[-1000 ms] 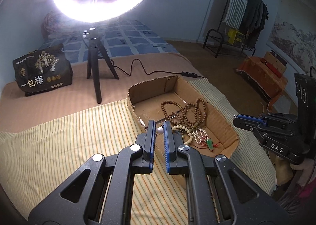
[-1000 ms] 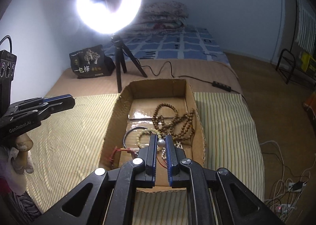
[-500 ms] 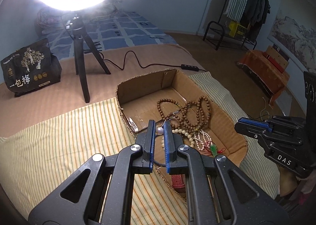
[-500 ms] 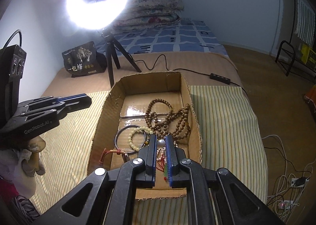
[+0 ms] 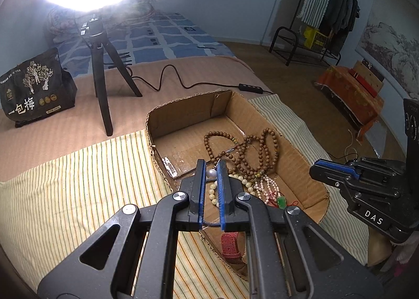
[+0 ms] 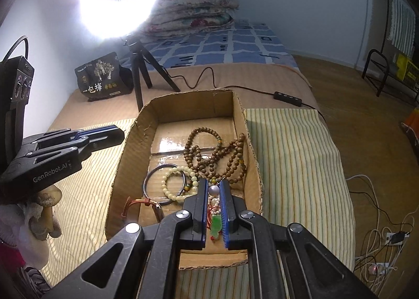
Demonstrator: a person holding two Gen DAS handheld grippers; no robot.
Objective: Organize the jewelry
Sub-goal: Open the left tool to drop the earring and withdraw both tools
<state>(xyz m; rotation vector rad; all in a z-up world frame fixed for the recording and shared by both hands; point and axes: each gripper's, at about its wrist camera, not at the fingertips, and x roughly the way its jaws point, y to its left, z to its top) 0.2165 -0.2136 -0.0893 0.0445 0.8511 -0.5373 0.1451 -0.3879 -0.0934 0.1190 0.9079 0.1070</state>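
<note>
An open cardboard box [image 5: 188, 110] [image 6: 183, 105] on a striped cloth holds brown wooden bead strings [image 5: 251, 152] [image 6: 209, 152], a pale bead bracelet [image 6: 175, 183], a metal bangle [image 6: 152, 181], small pearl strands [image 5: 264, 183] and a green pendant [image 5: 281, 200] [image 6: 216, 225]. My left gripper [image 5: 211, 168] is shut on a white pearl [image 5: 211, 173] over the box's near left wall. My right gripper [image 6: 214, 186] is shut on a greyish pearl [image 6: 214, 190] over the box's near end. Each gripper shows in the other's view [image 6: 78, 139] [image 5: 337, 170].
A ring light on a black tripod [image 5: 102, 84] [image 6: 136, 71] stands behind the box, its cable and switch [image 6: 286, 96] running right. A dark printed bag [image 5: 34, 89] sits at the back left. A pink-red strap [image 5: 230, 244] lies at the box's near end. The bed edge drops off right.
Both grippers have moved closer over the box, still shut on their pearls. The box and beads look larger and nearer in both views.
</note>
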